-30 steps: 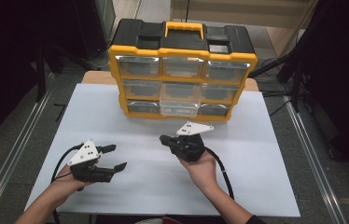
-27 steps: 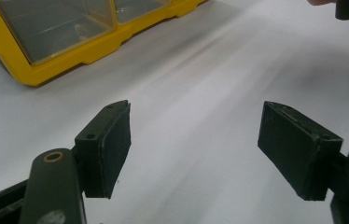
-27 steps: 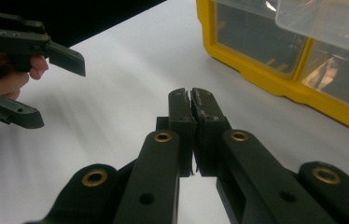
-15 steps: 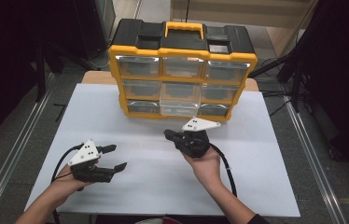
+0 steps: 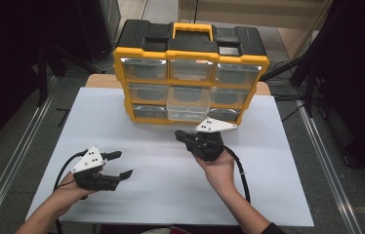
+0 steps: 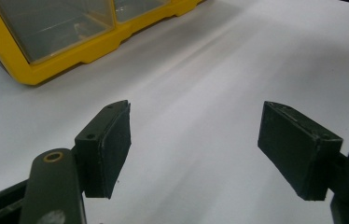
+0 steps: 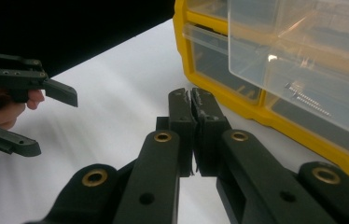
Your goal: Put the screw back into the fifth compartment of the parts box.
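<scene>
A yellow and black organizer box (image 5: 190, 48) with clear drawers stands at the back middle of the white table (image 5: 161, 200). Its bottom middle drawer (image 5: 187, 112) sticks out a little; in the right gripper view this clear drawer (image 7: 303, 51) holds a long screw (image 7: 307, 99). My right gripper (image 5: 179, 135) lies just in front of that drawer, jaws shut on nothing (image 7: 192, 100). My left gripper (image 5: 124, 164) rests at the front left, open and empty (image 6: 196, 140), well away from the box (image 6: 46, 70). It also appears open at the left of the right gripper view (image 7: 56, 119).
Black cables trail from the left gripper (image 5: 63, 168) and the right gripper (image 5: 241, 175) toward the table's front edge. Metal rails (image 5: 14, 161) run along the floor on both sides of the table. Bare white surface lies between the two grippers.
My right gripper has moved a little forward and to the right, closer to the organizer's bottom row, still shut. The left gripper has stayed in place, open.
</scene>
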Demonstrator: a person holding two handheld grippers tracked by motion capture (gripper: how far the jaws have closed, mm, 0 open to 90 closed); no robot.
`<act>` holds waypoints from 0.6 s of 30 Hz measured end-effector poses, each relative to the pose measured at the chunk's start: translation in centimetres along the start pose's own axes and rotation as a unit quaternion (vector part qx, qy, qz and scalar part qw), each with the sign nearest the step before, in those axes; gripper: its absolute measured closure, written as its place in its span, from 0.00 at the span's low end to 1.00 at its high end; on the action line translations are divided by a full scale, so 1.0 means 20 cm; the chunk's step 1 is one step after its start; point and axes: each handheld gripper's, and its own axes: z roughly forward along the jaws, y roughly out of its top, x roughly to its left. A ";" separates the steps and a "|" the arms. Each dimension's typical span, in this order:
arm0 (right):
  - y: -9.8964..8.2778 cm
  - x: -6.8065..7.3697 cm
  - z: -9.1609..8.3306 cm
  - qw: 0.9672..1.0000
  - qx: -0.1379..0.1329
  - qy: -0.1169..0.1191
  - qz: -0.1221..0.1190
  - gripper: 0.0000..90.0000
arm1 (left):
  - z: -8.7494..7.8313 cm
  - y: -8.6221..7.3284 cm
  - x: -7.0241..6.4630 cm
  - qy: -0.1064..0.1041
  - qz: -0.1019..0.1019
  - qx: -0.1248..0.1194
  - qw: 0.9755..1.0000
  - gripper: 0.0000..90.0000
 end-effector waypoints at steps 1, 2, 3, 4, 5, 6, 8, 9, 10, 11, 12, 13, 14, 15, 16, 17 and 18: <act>0.01 0.00 -0.01 1.000 -0.002 0.000 0.002 0.99 | 0.00 0.00 0.00 0.000 0.000 0.000 1.000 0.29; 0.01 0.00 -0.01 1.000 -0.003 0.000 0.002 0.99 | 0.00 0.00 0.00 0.000 0.000 0.001 1.000 0.29; 0.02 0.00 -0.01 1.000 -0.005 -0.002 0.001 0.98 | 0.00 0.00 0.00 0.000 0.000 0.001 1.000 0.29; 0.02 -0.01 -0.02 1.000 -0.005 -0.002 0.000 0.99 | 0.00 0.00 0.00 0.000 0.000 0.001 1.000 0.29; 0.03 -0.01 -0.02 1.000 -0.004 -0.002 0.000 0.99 | 0.00 0.00 0.00 0.000 0.000 0.001 1.000 0.29; 0.03 -0.01 -0.03 1.000 -0.005 -0.003 0.000 0.99 | 0.00 0.00 0.00 -0.001 -0.002 0.001 1.000 0.29; 0.04 -0.02 -0.03 1.000 -0.006 -0.002 0.002 0.98 | 0.00 0.00 0.00 0.000 -0.001 0.000 1.000 0.29; 0.04 -0.02 -0.04 1.000 -0.006 -0.002 0.005 0.99 | 0.00 0.00 0.00 0.000 0.000 0.001 1.000 0.29; 0.05 -0.02 -0.04 1.000 -0.006 -0.002 0.005 0.99 | 0.00 0.00 0.00 0.000 0.000 0.001 1.000 0.29; 0.05 -0.02 -0.04 1.000 -0.007 -0.003 0.005 0.98 | 0.00 0.00 0.00 0.000 0.000 0.001 1.000 0.29; 0.06 -0.02 -0.05 1.000 -0.007 -0.003 0.005 0.99 | 0.00 0.00 0.00 -0.001 -0.001 0.000 1.000 0.29; 0.06 -0.02 -0.05 1.000 -0.008 -0.003 0.005 0.98 | 0.00 0.00 0.00 0.000 0.000 0.001 1.000 0.29; 0.07 -0.02 -0.06 1.000 -0.008 -0.003 0.004 0.99 | 0.00 0.00 0.00 0.000 0.001 0.001 1.000 0.29; 0.07 -0.03 -0.06 1.000 -0.009 -0.003 0.005 0.99 | 0.00 0.00 0.00 -0.001 -0.001 0.001 1.000 0.29; 0.08 -0.03 -0.07 1.000 -0.010 -0.003 0.005 0.99 | 0.00 0.00 0.00 0.000 -0.001 0.001 1.000 0.29; 0.08 -0.03 -0.07 1.000 -0.010 -0.003 0.005 0.98 | 0.00 0.00 0.00 0.000 -0.001 0.001 1.000 0.29; 0.09 -0.03 -0.07 1.000 -0.010 -0.002 0.007 0.99 | 0.00 0.00 0.00 0.000 0.000 0.001 1.000 0.29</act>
